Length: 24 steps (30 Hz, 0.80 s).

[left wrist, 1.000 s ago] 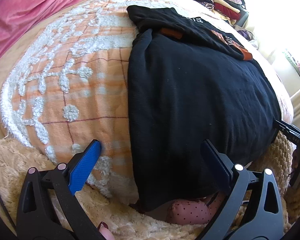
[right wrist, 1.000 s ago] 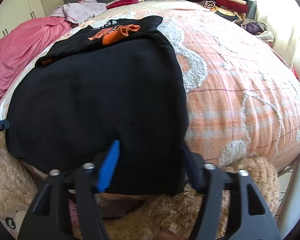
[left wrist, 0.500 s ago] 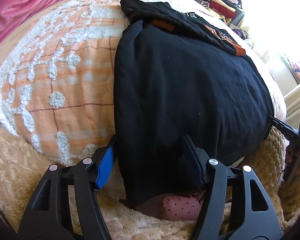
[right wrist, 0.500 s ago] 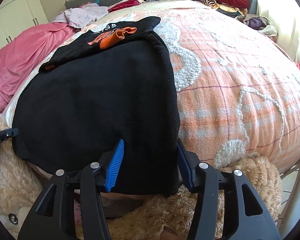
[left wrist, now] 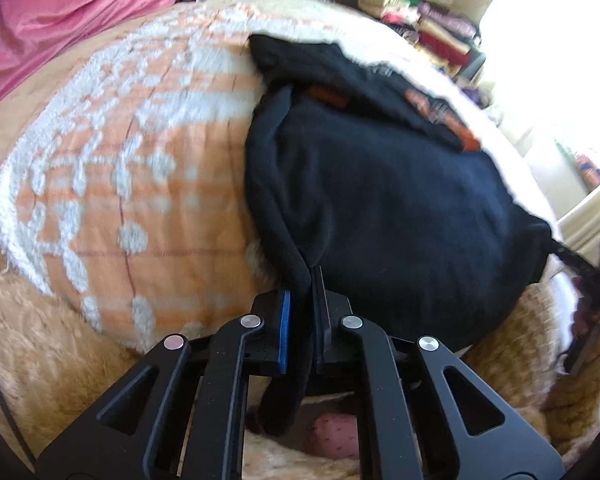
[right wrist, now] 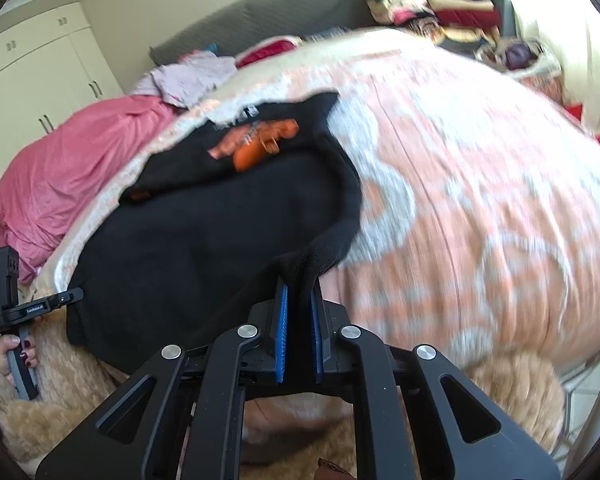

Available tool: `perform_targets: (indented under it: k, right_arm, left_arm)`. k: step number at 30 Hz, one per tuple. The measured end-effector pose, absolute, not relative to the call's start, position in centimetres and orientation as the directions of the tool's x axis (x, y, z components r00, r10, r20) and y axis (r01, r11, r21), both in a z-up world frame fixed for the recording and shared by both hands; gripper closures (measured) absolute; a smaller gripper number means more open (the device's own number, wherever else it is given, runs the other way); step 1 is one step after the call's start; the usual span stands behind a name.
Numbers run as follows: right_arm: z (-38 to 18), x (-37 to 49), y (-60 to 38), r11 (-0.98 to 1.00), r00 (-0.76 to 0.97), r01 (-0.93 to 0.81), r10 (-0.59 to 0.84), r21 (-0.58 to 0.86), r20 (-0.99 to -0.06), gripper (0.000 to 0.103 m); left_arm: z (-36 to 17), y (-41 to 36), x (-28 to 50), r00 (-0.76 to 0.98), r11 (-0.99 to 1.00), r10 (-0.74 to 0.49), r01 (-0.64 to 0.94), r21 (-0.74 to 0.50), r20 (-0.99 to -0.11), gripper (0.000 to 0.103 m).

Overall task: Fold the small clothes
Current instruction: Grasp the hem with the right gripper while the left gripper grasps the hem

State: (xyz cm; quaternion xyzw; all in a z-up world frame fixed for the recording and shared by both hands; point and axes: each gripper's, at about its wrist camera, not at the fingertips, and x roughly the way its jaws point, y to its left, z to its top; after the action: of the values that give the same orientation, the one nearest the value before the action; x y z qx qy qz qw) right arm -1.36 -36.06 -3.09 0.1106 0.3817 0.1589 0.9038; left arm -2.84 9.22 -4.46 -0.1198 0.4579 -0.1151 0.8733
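While both grippers pinch its near hem, the black garment (left wrist: 400,208) stretches away.

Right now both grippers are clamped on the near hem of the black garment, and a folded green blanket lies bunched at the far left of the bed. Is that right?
Not quite. The bunched blanket at the far left is pink, not green, as the right wrist view shows. The rest holds: the left gripper and the right gripper are each clamped on the near hem of the black garment.
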Motion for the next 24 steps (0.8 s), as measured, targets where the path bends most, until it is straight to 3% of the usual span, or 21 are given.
perform_targets:
  k: [5, 9, 13, 19, 24]
  right_arm:
    - [-0.6, 0.8, -36.7, 0.916, 0.723, -0.193, 0.375, 0.351, -0.580, 0.094]
    - [-0.3, 2.9, -37.2, 0.918, 0.733, -0.157, 0.356, 0.364, -0.579, 0.094]
    - [-1.6, 4.2, -37.3, 0.920, 0.708, -0.133, 0.349, 0.369, -0.615, 0.093]
    - [-3.2, 3.8, -37.7, 0.900, 0.682, -0.123, 0.383, 0.418, -0.623, 0.089]
    - [-3.9, 3.0, -38.1, 0.880, 0.653, -0.145, 0.428, 0.452, -0.624, 0.076]
  left_arm:
    - [-2.3, 9.7, -1.5, 0.597, 0.938, -0.324, 0.103, -0.331, -0.734, 0.100]
    - [-1.8, 10.5, -0.1, 0.620, 0.931, -0.328, 0.087, -0.354, -0.713, 0.099]
    - [-2.6, 10.5, 0.9, 0.605, 0.930, -0.331, 0.078, -0.360, -0.724, 0.092]
    - [-3.7, 10.3, 0.4, 0.583, 0.929, -0.339, 0.082, -0.362, -0.738, 0.072]
    - [-4.4, 10.5, -0.6, 0.563, 0.912, -0.377, 0.085, -0.402, -0.736, 0.064]
